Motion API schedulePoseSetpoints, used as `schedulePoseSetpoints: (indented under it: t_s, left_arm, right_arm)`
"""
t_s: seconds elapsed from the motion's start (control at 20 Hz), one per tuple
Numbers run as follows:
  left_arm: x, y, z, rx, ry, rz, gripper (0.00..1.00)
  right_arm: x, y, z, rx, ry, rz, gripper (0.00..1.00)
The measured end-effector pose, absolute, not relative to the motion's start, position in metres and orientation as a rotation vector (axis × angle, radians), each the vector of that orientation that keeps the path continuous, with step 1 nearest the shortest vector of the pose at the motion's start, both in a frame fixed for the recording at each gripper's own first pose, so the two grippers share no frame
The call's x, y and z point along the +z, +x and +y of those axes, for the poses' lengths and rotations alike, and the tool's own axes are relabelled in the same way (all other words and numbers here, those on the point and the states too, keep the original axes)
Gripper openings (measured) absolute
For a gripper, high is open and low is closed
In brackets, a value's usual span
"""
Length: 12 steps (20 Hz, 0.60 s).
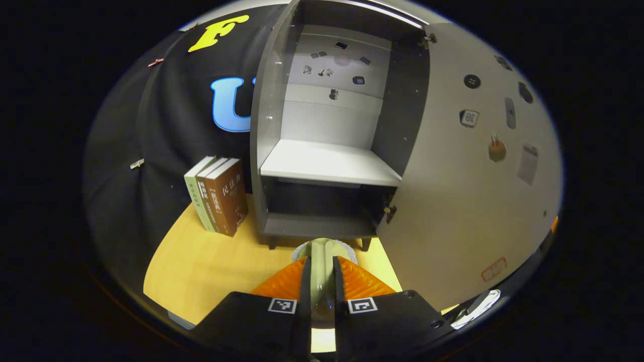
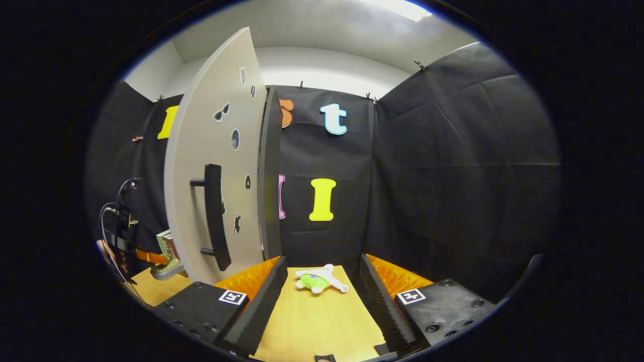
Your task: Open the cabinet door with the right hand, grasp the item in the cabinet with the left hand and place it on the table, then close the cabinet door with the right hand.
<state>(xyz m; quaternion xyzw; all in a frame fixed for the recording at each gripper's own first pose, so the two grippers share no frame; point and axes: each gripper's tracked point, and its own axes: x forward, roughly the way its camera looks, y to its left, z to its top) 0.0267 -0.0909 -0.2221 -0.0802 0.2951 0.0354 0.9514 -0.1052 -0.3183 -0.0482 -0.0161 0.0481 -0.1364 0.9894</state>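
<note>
Wooden table (image 2: 312, 322) with books (image 1: 217, 193), cabinet (image 1: 322, 151), plush toy (image 2: 318, 279)

Looked like a staged recording booth rather than a real home. Black cloth (image 2: 453, 151) hung as walls on every side, pinned up with clips (image 2: 418, 64) along the top edge in the right gripper view. Above the cloth, upper centre, showed a plain white wall and a ceiling light (image 2: 402, 7). Furnished sparsely: a wooden table (image 1: 201, 266) at the lower left of the left gripper view, a small grey cabinet (image 1: 327, 161) at its centre with stickers on the door (image 1: 473, 166), and three books (image 1: 217, 196) standing at centre left. Cables (image 2: 118, 211) dangled at the left edge of the right gripper view.
</note>
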Motion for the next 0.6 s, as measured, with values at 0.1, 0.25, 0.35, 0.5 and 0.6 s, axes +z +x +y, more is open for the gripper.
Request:
schedulePoseSetpoints:
  t_s: [0.1, 0.25, 0.35, 0.5, 0.6]
  left_arm:
    - [-0.241, 0.006, -0.105, 0.056, -0.181, 0.619, 0.23]
    - [-0.28, -0.015, -0.122, 0.055, -0.178, 0.664, 0.22]
    - [-0.311, -0.018, -0.126, 0.074, -0.181, 0.687, 0.23]
    - [-0.352, -0.018, -0.133, 0.107, -0.185, 0.703, 0.22]
    - [-0.375, -0.012, -0.138, 0.115, -0.151, 0.699, 0.23]
  right_arm:
    - [-0.045, -0.116, -0.312, -0.255, -0.028, 0.097, 0.93]
    - [-0.041, -0.126, -0.306, -0.237, -0.024, 0.087, 0.92]
    - [-0.044, -0.123, -0.303, -0.217, -0.048, 0.085, 0.92]
    - [-0.056, -0.115, -0.304, -0.181, -0.072, 0.111, 0.92]
    - [-0.067, -0.108, -0.31, -0.176, -0.061, 0.138, 0.92]
